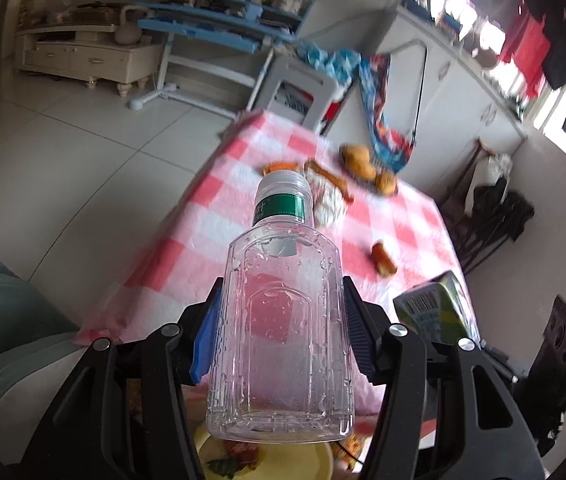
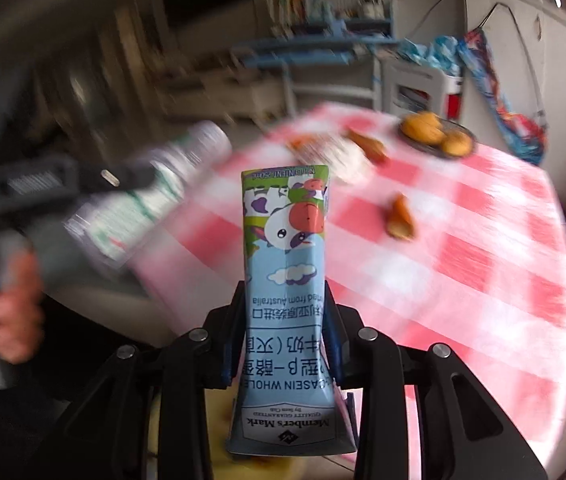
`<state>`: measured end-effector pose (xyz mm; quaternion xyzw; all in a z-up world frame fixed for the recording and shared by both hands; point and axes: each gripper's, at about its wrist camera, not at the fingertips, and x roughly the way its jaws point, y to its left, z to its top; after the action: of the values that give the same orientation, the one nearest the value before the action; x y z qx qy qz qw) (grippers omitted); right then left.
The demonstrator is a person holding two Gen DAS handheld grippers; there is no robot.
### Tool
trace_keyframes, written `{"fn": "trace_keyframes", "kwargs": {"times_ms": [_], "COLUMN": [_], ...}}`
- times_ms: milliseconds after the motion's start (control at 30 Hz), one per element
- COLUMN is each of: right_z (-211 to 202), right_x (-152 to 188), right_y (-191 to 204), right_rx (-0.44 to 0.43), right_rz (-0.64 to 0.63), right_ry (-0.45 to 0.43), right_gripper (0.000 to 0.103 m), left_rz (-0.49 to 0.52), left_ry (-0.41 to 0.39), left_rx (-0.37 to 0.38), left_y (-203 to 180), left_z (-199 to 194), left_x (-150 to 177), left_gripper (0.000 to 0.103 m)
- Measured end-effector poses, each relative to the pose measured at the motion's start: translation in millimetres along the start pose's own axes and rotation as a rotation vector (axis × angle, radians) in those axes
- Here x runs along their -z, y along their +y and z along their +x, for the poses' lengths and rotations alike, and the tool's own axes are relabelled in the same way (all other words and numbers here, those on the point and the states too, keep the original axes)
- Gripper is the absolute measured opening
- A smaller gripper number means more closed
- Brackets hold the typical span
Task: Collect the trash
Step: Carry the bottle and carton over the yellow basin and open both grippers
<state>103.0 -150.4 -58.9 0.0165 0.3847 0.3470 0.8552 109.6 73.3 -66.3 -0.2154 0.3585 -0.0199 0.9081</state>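
Note:
My left gripper (image 1: 281, 312) is shut on a clear empty plastic bottle (image 1: 283, 320) with a green neck band and grey cap, held above the near edge of the pink checked table (image 1: 211, 216). My right gripper (image 2: 283, 328) is shut on a blue milk carton (image 2: 285, 280) with a cow picture, held upside down. The carton also shows at the right of the left wrist view (image 1: 435, 308). The bottle and left gripper show blurred at the left of the right wrist view (image 2: 143, 196). A crumpled white tissue (image 1: 329, 204) and orange peel scraps (image 1: 383, 260) lie on the table.
A plate of oranges (image 2: 437, 134) stands at the far side of the table. A yellow bowl (image 1: 315, 460) with scraps sits right below both grippers. A grey stool (image 1: 303, 84), blue desk (image 1: 219, 24) and white cabinets (image 1: 455, 80) stand beyond the table.

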Motion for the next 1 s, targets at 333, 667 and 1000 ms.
{"fn": "trace_keyframes", "kwargs": {"times_ms": [333, 667, 1000], "right_z": [37, 35, -38], "right_x": [50, 90, 80], "right_y": [59, 83, 53], "right_rx": [-0.312, -0.069, 0.358], "right_rz": [-0.044, -0.196, -0.039], "right_ry": [0.293, 0.406, 0.102], "right_gripper": [0.034, 0.068, 0.094], "left_rz": [-0.035, 0.043, 0.166], "left_ry": [-0.164, 0.022, 0.397], "left_rx": [-0.037, -0.048, -0.085], "left_y": [16, -1, -33], "left_z": [-59, -61, -20], "left_x": [6, 68, 162], "left_gripper": [0.054, 0.054, 0.054]}}
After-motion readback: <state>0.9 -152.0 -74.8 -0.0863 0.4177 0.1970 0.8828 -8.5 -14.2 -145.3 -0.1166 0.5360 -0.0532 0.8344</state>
